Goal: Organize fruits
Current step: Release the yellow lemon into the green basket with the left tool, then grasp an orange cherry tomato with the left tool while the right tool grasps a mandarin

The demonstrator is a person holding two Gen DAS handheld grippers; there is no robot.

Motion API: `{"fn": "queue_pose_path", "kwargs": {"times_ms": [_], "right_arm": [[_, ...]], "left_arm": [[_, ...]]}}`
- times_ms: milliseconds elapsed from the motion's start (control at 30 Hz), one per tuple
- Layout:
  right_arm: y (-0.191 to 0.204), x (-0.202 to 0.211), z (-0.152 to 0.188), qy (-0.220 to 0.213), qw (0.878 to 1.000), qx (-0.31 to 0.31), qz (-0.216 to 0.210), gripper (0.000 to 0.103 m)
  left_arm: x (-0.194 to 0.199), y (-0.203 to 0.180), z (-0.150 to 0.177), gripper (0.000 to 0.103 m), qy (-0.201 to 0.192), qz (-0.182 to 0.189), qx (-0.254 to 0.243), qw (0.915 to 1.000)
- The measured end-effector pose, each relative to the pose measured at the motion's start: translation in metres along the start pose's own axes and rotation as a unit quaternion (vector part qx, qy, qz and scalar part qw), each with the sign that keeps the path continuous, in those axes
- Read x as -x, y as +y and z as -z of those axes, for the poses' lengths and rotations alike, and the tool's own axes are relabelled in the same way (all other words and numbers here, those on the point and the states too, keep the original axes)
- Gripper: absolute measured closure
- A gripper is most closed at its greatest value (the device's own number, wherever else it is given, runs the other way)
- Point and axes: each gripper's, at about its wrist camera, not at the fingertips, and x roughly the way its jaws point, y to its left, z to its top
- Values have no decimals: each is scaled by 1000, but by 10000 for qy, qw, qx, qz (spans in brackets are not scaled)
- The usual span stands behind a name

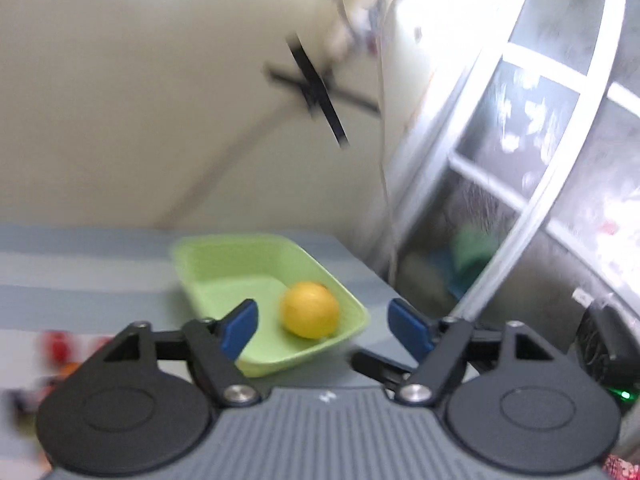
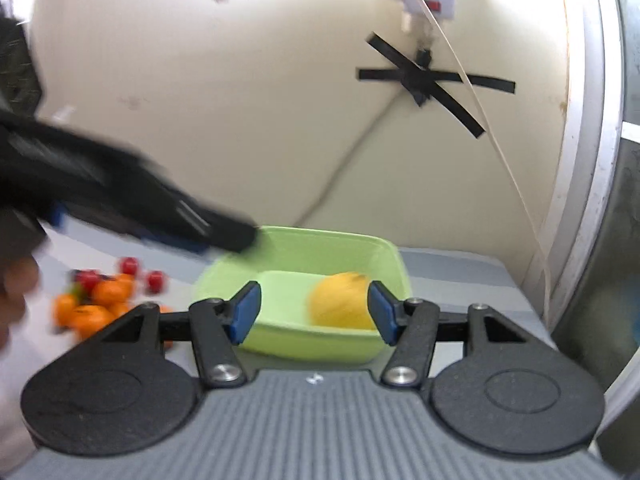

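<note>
Left tongs (image 1: 322,326): blue pads spread wide, gripping nothing, poised just before the green tray (image 1: 208,264). Right tongs (image 2: 314,312): likewise spread, empty, fronting the same tray (image 2: 372,252). Yellow round fruit (image 1: 309,309), smooth-skinned, lies inside the tray against its near right corner; blurred in the right view (image 2: 340,300). Oranges and small red fruits (image 2: 100,292): heaped left of the tray. Tabletop (image 1: 80,264): pale grey-blue, striped. Behind the tray: cream wall with black tape cross (image 2: 432,80).
</note>
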Motion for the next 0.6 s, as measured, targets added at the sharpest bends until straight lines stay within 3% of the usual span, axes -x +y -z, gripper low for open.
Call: {"fn": "queue_pose_path", "kwargs": {"times_ms": [167,300,433,600], "right_arm": [[41,16,22,140,9975,-171,-667,49],[73,0,34,425,9931,-267,-1061,55],[106,-12,44,644,9894,-266,-1273,56],[131,-35,40,757,9907,-35,-1130,55]], "left_arm": [[74,29,27,24,-328,-1182,31,9924],[90,53,61,25,-112,-1533,316,9876],[78,82,81,26,147,-1436,645,9874],[52,119,97,27,356,-1288,875,9872]]}}
